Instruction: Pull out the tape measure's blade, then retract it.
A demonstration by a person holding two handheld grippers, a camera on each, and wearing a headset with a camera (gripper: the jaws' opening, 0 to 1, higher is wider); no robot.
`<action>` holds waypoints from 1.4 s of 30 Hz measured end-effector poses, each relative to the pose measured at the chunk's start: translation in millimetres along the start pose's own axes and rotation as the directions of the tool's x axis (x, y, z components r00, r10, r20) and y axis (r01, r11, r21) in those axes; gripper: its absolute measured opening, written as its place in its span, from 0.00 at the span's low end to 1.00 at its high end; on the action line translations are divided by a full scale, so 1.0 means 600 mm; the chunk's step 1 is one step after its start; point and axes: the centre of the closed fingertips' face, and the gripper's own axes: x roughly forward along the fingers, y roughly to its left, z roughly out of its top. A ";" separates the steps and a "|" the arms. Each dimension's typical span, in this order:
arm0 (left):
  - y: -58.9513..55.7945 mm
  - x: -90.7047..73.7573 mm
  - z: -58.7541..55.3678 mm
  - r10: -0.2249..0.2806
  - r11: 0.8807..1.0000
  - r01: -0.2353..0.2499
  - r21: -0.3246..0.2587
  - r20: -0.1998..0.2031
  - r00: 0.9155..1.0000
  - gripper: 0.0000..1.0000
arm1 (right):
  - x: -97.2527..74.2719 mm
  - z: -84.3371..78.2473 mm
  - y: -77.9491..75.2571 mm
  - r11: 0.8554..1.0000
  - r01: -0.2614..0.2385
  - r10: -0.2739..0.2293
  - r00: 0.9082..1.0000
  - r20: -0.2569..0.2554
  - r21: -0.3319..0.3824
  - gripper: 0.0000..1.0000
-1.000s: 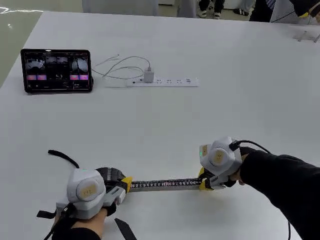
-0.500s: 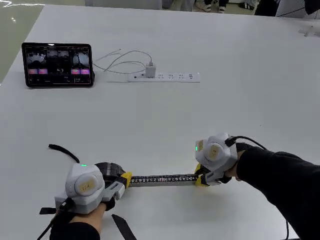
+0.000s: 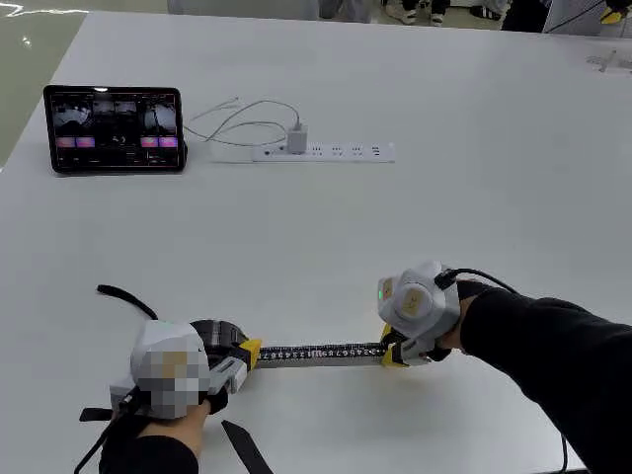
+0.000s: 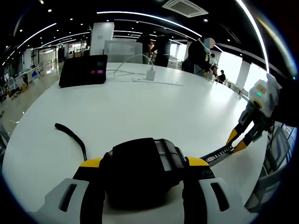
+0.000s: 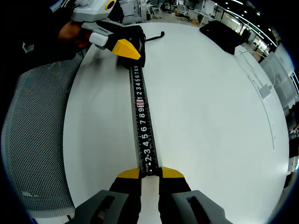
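Black and chunky, the tape measure's case (image 3: 217, 336) sits on the white surface (image 3: 444, 148), and your left claw (image 4: 145, 163) is clamped around it, one yellow-tipped jaw on each side. From the case's mouth the blade (image 5: 141, 116) runs flat along the surface to your right claw (image 3: 390, 354), whose jaws are pinched shut on the blade's free end. The pull-out looks done, since a good run of printed scale lies bare between case and right claw. What is left is the return, which I judge to be under way but far from finished. Against the head view of a second ago, the stretch of blade showing out of the case is shorter and your right claw sits nearer the case, while the left claw's hold on the case looks the same. The camera has shifted a little too, so part of that change is only framing. A dark strap (image 3: 123, 299) trails just beyond the case, and the power strip (image 3: 321, 152) and tablet (image 3: 114, 128) stand well beyond the case, untouched.
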 end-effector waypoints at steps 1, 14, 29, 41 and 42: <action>0.000 0.000 0.000 0.000 1.000 0.000 0.000 0.000 1.000 0.63 | 0.000 0.001 0.000 1.000 0.000 0.000 1.000 0.000 0.000 0.09; 0.000 -0.001 -0.001 -0.001 1.000 0.001 -0.002 -0.002 1.000 0.63 | 0.003 0.010 0.000 1.000 -0.007 0.007 1.000 0.002 0.015 0.09; 0.000 -0.001 0.000 -0.002 1.000 0.002 -0.002 -0.006 1.000 0.63 | 0.008 0.024 0.003 1.000 -0.011 0.011 1.000 0.015 0.017 0.09; 0.001 0.000 -0.001 -0.003 1.000 0.003 -0.003 -0.012 1.000 0.63 | 0.012 0.034 0.003 1.000 -0.019 0.019 1.000 0.014 0.014 0.09; 0.001 0.000 -0.001 -0.003 1.000 0.003 -0.003 -0.012 1.000 0.63 | 0.012 0.034 0.004 1.000 -0.019 0.019 1.000 0.014 0.014 0.09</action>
